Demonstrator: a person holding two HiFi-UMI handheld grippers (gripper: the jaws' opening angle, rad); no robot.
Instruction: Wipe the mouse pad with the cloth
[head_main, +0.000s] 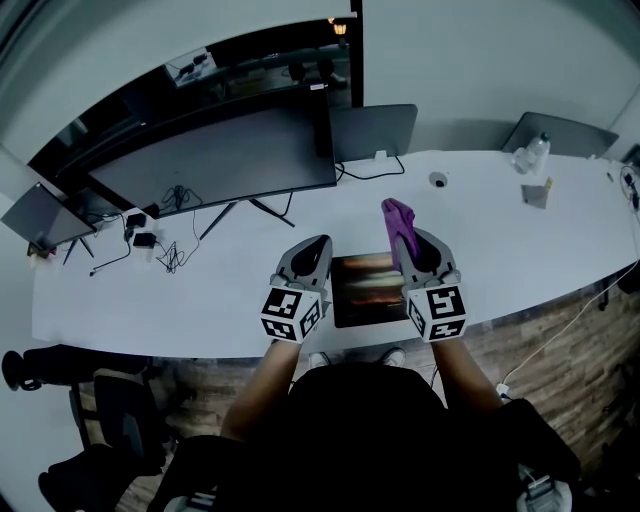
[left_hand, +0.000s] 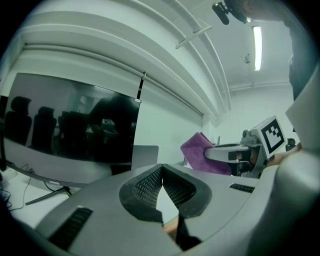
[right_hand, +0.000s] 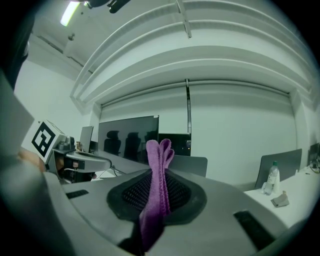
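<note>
A person stands at a white desk (head_main: 520, 250) and holds a claw in each hand, both raised above the desktop with their tips pointing away from the body.

The right claw (head_main: 412, 245) is clamped tight on a purple cloth (right_hand: 159, 165). The cloth is folded into a narrow strip. Its top end sticks out past the claw's tips and its other end trails back behind the jaws.

The left claw (left_hand: 161, 168) is closed with its tips meeting, and it holds nothing. From this claw, the cloth shows off to the right, level with it and well apart.

The mouse pad (head_main: 368, 290), dark with reddish streaks, lies flat near the front edge of the desk. It is below both claws and in the gap between them, closer to the wrists than to the tips. Neither claw touches it, and the cloth hangs clear above it.

A wide dark monitor (head_main: 220, 155) stands beyond the left claw. A small bottle (head_main: 537, 150) sits far off to the right of the right claw.

Judging by this, the cloth is in hand and the wiping has not begun. The next move would be to tip the right claw down and draw it in until the cloth's free end presses on the pad. The left claw could hold down a corner so the pad does not slide.
</note>
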